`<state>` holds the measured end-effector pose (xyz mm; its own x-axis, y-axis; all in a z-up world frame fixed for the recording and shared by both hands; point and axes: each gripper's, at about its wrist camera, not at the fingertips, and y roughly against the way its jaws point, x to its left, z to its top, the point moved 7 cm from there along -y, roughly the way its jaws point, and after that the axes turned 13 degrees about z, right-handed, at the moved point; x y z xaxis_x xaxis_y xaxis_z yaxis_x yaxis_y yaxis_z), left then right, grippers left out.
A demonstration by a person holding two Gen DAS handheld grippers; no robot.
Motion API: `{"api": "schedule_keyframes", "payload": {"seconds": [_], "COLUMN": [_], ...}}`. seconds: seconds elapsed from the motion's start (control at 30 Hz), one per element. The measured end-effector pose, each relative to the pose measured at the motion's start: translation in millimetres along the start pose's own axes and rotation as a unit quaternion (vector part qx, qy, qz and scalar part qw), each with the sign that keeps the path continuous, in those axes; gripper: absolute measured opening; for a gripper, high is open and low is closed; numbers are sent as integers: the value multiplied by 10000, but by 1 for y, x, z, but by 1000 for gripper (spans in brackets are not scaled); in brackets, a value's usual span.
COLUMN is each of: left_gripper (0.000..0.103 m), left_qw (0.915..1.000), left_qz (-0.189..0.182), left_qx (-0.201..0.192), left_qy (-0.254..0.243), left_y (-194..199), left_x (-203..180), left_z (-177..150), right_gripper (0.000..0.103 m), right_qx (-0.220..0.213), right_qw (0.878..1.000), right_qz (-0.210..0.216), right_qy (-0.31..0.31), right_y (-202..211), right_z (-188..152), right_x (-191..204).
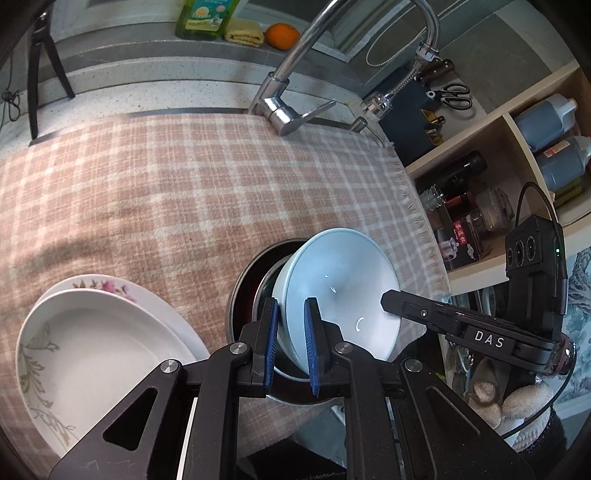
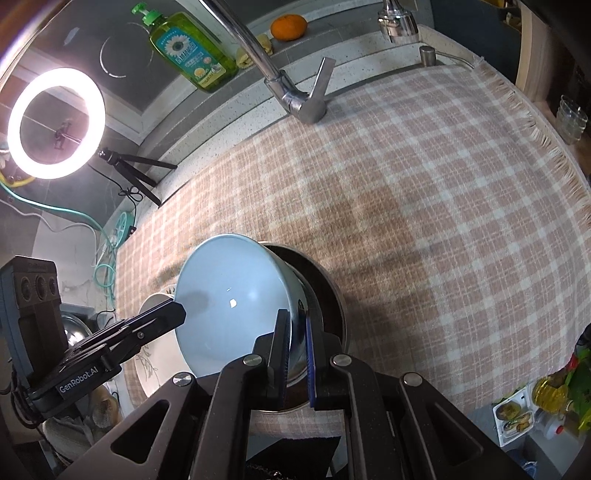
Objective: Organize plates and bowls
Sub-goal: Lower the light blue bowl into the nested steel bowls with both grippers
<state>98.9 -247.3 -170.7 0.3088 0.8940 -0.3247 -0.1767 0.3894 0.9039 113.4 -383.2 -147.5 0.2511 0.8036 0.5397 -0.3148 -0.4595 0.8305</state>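
A light blue bowl (image 1: 340,280) hangs tilted over a dark metal-rimmed pan (image 1: 242,284) on the checked cloth (image 1: 166,184). My left gripper (image 1: 292,306) is shut on one side of the bowl's rim. My right gripper (image 2: 295,317) is shut on the opposite side of the bowl (image 2: 229,288), and its black finger (image 1: 402,302) shows over the bowl in the left wrist view. The pan (image 2: 330,295) lies partly hidden under the bowl. A stack of white plates (image 1: 96,350), the lower one flowered, sits left of the pan, and shows as plates (image 2: 151,365) in the right wrist view.
A chrome faucet (image 1: 284,107) stands at the cloth's far edge, with a green soap bottle (image 2: 192,55) and an orange (image 2: 289,26) on the ledge behind. A lit ring light (image 2: 55,122) on a tripod stands at the left. Shelves with bottles (image 1: 550,147) rise at the right.
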Motion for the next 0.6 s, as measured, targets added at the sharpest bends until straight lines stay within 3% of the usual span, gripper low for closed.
{"api": "schedule_keyframes", "payload": {"seconds": [0.6], "left_gripper": [12], "left_qw": [9999], "left_qz": [65], "left_qx": [144], "left_qy": [19], "left_y": [-10], "left_x": [1], "left_z": [-9], "right_gripper": [7], "right_qx": [99], "right_qw": [9999], "right_qz": [-31], "right_qy": [-96], "right_y": [-9], "right_z": [-9], "right_x": [-8]}}
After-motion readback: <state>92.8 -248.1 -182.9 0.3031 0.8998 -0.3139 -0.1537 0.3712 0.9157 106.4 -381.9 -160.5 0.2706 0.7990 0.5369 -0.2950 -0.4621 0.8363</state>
